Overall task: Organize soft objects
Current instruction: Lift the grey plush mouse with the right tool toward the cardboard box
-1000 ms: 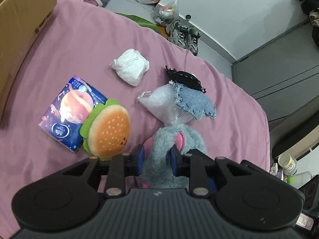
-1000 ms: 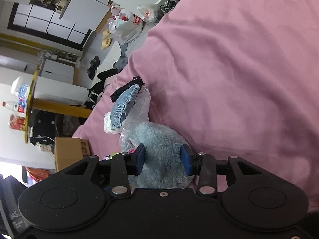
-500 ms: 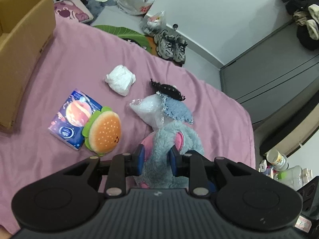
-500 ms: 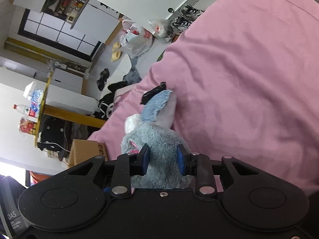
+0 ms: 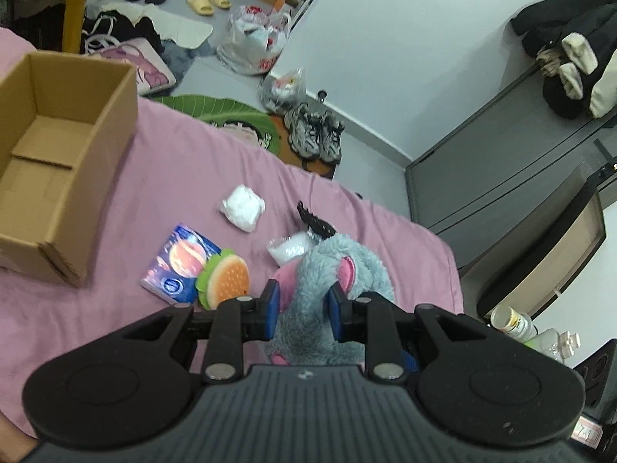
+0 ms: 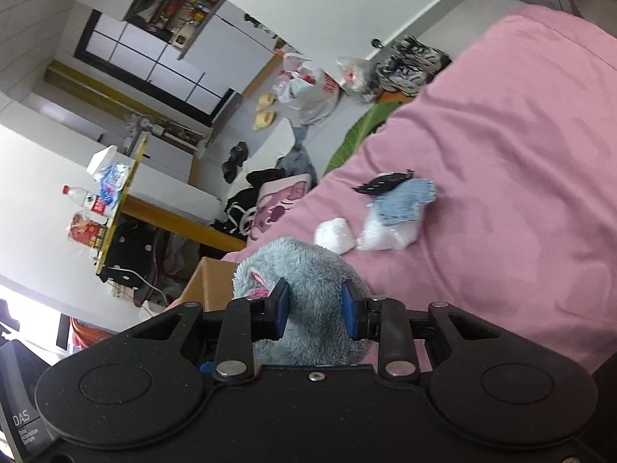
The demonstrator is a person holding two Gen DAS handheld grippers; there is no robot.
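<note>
Both grippers are shut on a fluffy grey-blue plush toy with pink ears (image 5: 327, 270), held above the pink bed. My left gripper (image 5: 301, 310) squeezes one part of it and my right gripper (image 6: 314, 310) squeezes another part (image 6: 308, 270). On the bed lie a burger plush (image 5: 225, 279), a blue tissue pack (image 5: 181, 268), a white bundle (image 5: 243, 208) and a clear bag with a denim piece and black trim (image 6: 401, 202). An open, empty cardboard box (image 5: 58, 177) stands at the left.
The pink bed (image 5: 193, 162) ends at the far side, with shoes (image 5: 314, 135), plastic bags (image 5: 252, 44) and a green mat (image 5: 216, 110) on the floor beyond. A grey cabinet (image 5: 501, 154) stands at the right. Bottles (image 5: 513, 320) sit at the lower right.
Both grippers have risen with the plush toy, lifting it off the bed. The clear bag with the denim piece stayed on the bed. The box has come into the left wrist view.
</note>
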